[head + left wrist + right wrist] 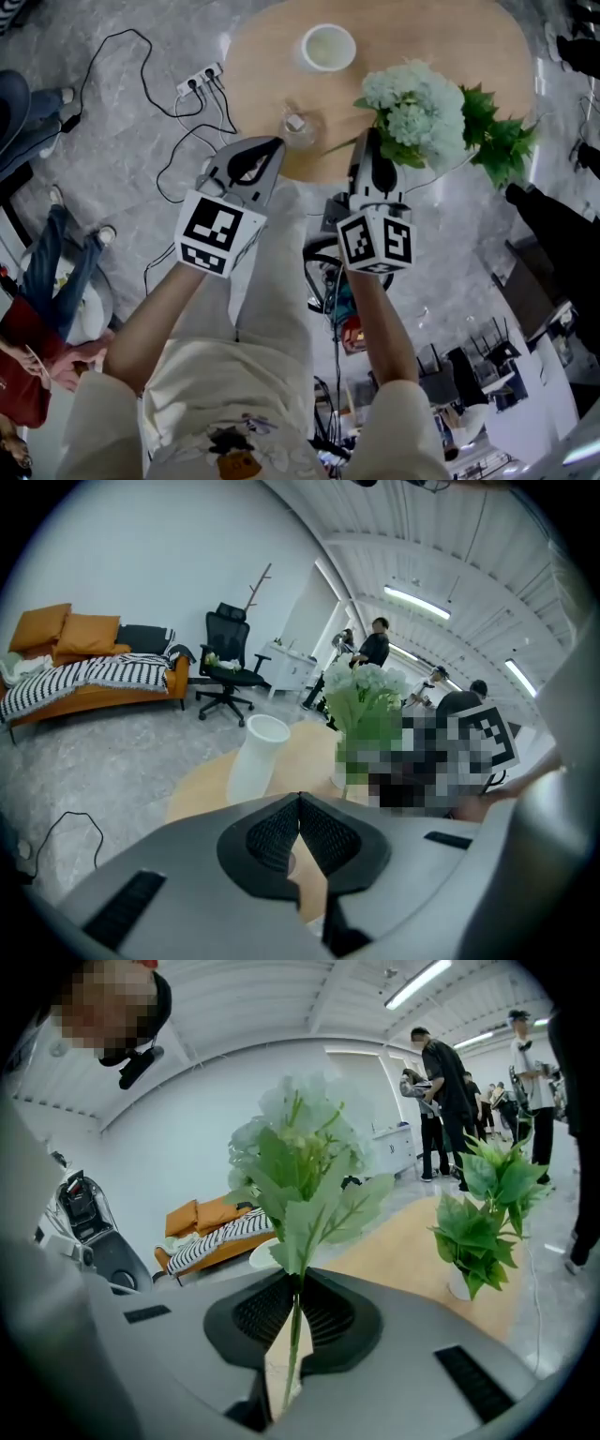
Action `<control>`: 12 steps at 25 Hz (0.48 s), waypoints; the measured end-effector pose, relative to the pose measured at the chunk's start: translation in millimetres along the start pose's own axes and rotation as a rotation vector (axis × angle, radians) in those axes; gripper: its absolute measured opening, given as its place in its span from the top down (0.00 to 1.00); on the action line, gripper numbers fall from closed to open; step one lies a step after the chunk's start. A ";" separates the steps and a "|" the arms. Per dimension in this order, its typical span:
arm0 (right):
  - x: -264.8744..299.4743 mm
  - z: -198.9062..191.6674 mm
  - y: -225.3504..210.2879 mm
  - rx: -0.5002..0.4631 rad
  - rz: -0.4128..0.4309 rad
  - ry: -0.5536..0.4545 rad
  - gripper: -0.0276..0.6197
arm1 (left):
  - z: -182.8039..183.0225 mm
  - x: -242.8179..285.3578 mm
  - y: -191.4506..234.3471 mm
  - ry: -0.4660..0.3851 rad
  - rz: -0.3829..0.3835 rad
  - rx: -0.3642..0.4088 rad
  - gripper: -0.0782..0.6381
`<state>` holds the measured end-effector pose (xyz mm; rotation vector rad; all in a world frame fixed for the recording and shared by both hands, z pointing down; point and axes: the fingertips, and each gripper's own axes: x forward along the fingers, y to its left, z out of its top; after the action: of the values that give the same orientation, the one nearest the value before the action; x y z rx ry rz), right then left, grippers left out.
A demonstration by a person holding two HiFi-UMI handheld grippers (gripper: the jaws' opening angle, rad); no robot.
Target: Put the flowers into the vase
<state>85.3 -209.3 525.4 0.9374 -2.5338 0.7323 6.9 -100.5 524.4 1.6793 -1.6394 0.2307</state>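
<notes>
Potted plant (483, 1222) sitting on table (441, 37), power strip (200, 79) lying on floor (122, 159) (cables (139, 31) trailing), office chair (228, 663) standing beside orange sofa (178, 682).

Marble floor (112, 752), orange sofa (94, 701), office chair (228, 663), strip lights (417, 602)

Oval light-wood table (441, 37) ahead. Tall white ceramic vase (328, 47) on it, left of centre. Small clear glass jar (298, 124) nearer, at the near edge. Pale artificial flower bunch (417, 108) right of the jar, over the table, its stem between the right gripper's (370, 141) jaws. Green leafy potted plant (497, 141) just right of the bunch. White power strip (200, 80) on the grey marbled floor (122, 141), left of the table. Left gripper (272, 148) just near-left of the jar.
</notes>
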 end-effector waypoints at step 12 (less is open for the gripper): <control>0.1 55.3 26.6 -0.076 0.087 -0.137 0.92 | 14.6 -16.7 2.8 -0.038 0.028 -0.002 0.88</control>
<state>59.9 -223.7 471.5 0.8851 -2.7155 0.6109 -3.7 -96.2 505.2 1.6687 -1.6917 0.2120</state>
